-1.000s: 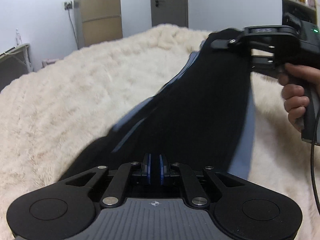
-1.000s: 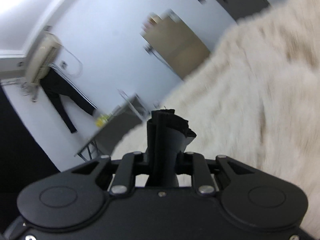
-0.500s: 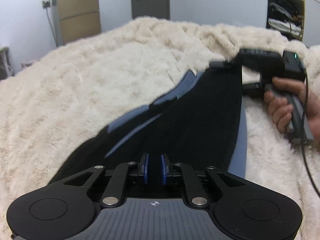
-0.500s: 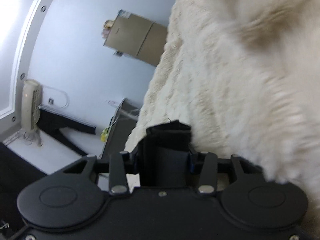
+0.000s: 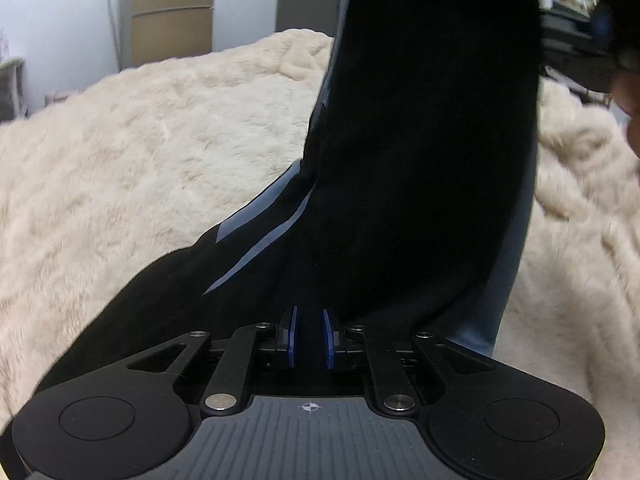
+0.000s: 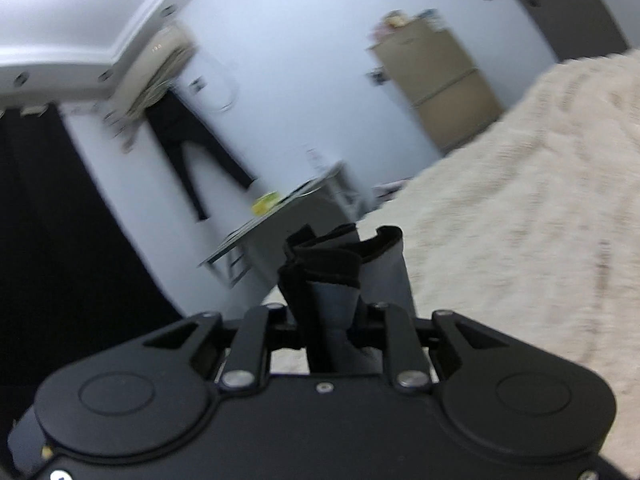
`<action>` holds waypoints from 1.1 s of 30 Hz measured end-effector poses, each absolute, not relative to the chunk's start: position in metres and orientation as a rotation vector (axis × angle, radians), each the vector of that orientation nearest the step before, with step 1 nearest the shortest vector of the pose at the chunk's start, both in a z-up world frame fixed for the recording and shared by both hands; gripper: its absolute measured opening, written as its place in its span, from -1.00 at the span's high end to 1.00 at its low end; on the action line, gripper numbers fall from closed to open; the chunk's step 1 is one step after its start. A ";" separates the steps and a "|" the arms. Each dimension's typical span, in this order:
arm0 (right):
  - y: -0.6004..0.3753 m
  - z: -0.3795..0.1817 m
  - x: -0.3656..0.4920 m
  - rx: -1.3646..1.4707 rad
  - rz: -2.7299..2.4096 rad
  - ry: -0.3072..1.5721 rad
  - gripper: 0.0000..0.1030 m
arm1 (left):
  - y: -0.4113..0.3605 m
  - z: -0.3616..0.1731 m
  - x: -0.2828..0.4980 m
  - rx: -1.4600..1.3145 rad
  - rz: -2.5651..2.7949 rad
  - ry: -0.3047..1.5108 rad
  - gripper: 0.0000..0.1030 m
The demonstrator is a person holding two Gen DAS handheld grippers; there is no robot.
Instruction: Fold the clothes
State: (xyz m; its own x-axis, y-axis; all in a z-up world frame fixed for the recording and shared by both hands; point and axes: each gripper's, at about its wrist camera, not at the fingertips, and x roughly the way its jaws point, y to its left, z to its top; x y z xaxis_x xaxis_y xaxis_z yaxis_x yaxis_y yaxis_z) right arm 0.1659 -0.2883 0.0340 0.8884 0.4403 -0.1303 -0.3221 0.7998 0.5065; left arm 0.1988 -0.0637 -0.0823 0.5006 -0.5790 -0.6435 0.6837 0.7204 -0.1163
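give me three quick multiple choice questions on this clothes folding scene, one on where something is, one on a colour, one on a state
1. Where does the lower end of the dark garment rest?
A. on the fluffy blanket
B. on a wooden floor
C. in a basket

2. What colour are the stripes on the garment?
A. red
B. grey-blue
C. yellow

3. What is between the fingers of the right claw?
A. nothing
B. a bunched end of the garment
C. a hanger

Answers:
1. A, the left wrist view shows the cloth spreading out on the cream blanket.
2. B, pale grey-blue bands run along the black cloth.
3. B, the right wrist view shows rolled black and grey cloth sticking up between the fingers as the claw closes on it.
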 end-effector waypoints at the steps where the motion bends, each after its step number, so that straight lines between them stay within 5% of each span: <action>1: -0.286 0.036 0.166 0.486 0.415 0.248 0.66 | -0.060 -0.081 0.198 0.146 -0.779 0.711 0.60; 2: -0.286 0.039 0.166 0.485 0.416 0.249 0.66 | -0.057 -0.079 0.195 0.127 -0.806 0.712 0.49; 9: -0.296 0.042 0.170 0.489 0.364 0.283 0.66 | -0.086 -0.064 0.137 0.424 -0.896 0.524 0.50; 16: -0.297 0.036 0.169 0.492 0.361 0.275 0.65 | -0.078 -0.055 0.124 0.454 -1.005 0.530 0.44; 21: -0.298 0.037 0.165 0.485 0.382 0.268 0.65 | -0.044 -0.040 0.189 0.121 -0.888 0.598 0.39; 26: -0.299 0.041 0.166 0.537 0.461 0.266 0.65 | -0.071 -0.068 0.230 0.290 -0.822 0.748 0.40; 33: -0.271 0.060 0.145 0.424 0.554 0.222 0.65 | -0.065 -0.057 0.239 0.142 -0.717 0.639 0.34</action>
